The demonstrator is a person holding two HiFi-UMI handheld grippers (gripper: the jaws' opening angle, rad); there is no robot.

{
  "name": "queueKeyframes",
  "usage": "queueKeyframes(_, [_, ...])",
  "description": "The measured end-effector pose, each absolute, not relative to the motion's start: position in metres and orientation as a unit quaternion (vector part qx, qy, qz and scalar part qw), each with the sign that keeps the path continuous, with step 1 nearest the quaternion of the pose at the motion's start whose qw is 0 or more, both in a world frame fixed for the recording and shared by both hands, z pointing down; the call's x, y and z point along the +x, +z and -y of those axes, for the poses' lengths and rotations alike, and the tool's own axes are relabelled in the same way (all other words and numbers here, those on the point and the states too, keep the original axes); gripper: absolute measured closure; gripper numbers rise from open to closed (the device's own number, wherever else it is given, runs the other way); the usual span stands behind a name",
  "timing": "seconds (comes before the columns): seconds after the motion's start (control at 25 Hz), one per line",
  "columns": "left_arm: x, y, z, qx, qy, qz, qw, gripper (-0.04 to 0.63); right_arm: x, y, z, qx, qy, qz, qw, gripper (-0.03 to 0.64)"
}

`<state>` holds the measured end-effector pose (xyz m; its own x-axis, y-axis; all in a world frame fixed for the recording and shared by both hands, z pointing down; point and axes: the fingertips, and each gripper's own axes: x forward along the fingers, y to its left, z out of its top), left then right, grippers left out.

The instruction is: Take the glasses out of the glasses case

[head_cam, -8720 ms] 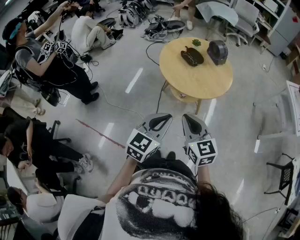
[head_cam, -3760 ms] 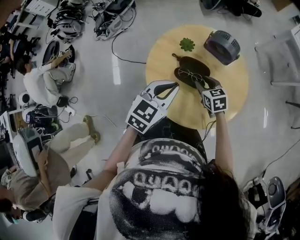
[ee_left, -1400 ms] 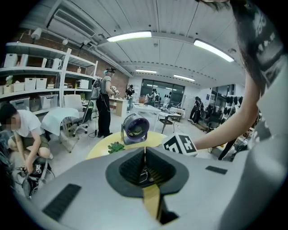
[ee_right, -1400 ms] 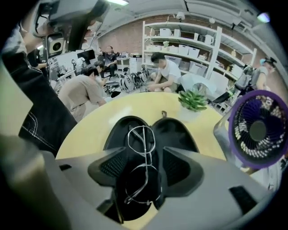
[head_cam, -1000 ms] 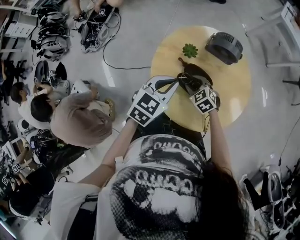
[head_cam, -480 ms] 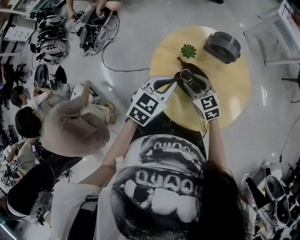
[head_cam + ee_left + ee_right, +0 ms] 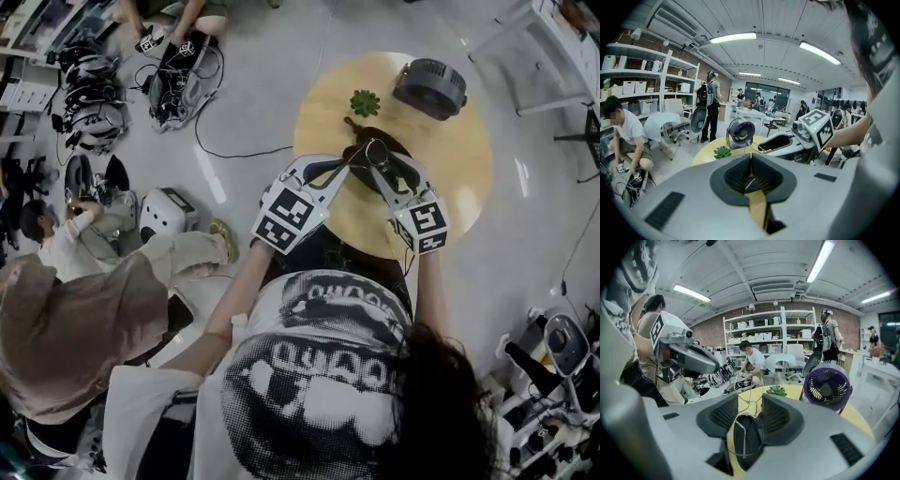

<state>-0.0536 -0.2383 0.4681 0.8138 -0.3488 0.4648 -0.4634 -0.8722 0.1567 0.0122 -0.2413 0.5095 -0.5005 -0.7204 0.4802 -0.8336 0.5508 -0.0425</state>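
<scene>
Round yellow tabletop (image 7: 450,178), head view: dark case (image 7: 366,139) near a fan (image 7: 429,89); left gripper (image 7: 349,164) tips at the case's near edge; right gripper (image 7: 375,159) holds the glasses (image 7: 378,148) over the case; left gripper view: jaws together; right gripper view: jaws closing, clamped on the wire glasses.

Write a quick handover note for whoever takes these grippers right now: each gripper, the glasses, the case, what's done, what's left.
Right gripper: fingers closing on the glasses, which sit between them, raised over the open glasses case.
Left gripper: fingers together at the case's near edge; I can't tell whether they pinch it.
Case lies on the round table.
Done: glasses lifted out, it seems.
Left: probably set them down beside the case.
</scene>
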Motion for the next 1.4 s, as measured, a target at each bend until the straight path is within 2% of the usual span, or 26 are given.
queueKeyframes(0.76, [-0.045,0.477,0.211,0.962,0.224,0.100,0.123,0.578,0.024,0.456,0.198,0.570,0.122,0.793,0.179,0.462])
queueKeyframes(1.4, [-0.003,0.488,0.165,0.965,0.240,0.024,0.106,0.578,0.080,0.449,0.119,0.644,0.148,0.730,0.173,0.463])
